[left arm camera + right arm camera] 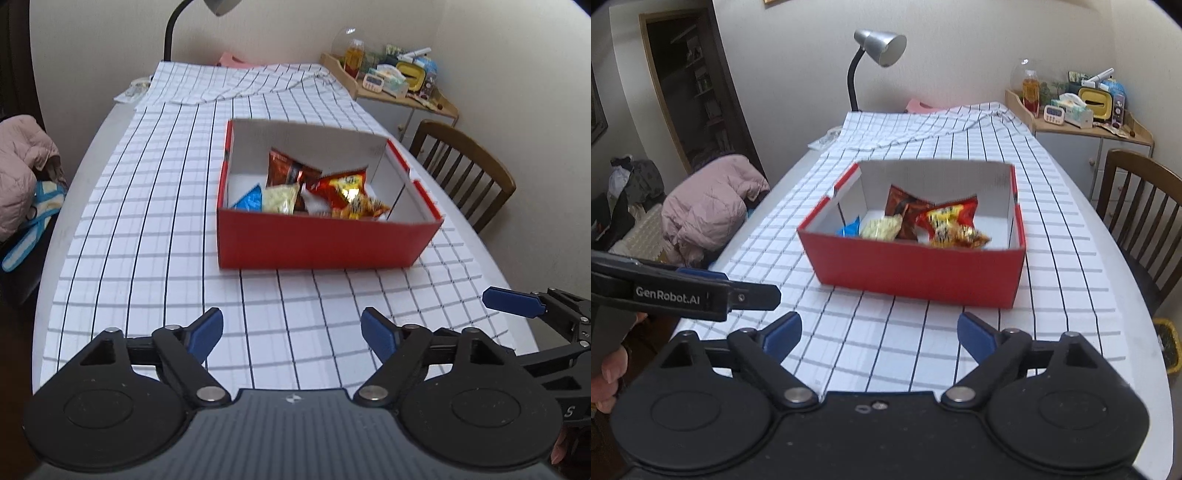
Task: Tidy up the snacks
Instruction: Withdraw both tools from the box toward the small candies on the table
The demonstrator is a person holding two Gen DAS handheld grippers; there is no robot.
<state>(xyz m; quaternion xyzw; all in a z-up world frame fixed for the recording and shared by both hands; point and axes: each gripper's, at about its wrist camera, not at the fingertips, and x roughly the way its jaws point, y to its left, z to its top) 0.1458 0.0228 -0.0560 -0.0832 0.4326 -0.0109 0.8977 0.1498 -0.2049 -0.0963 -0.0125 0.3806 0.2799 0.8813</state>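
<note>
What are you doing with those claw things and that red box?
A person holds a claw in each hand to tidy snacks. The snack packets already lie in the red box on the checked tablecloth. The left gripper and the right gripper are both open and empty, in front of the box.

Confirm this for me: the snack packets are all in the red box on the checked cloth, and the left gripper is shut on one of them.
Not quite. The left gripper is open and holds nothing; its fingers stand apart above the checked cloth, as the left wrist view shows. The rest stands: the snack packets lie in the red box on that cloth.
</note>
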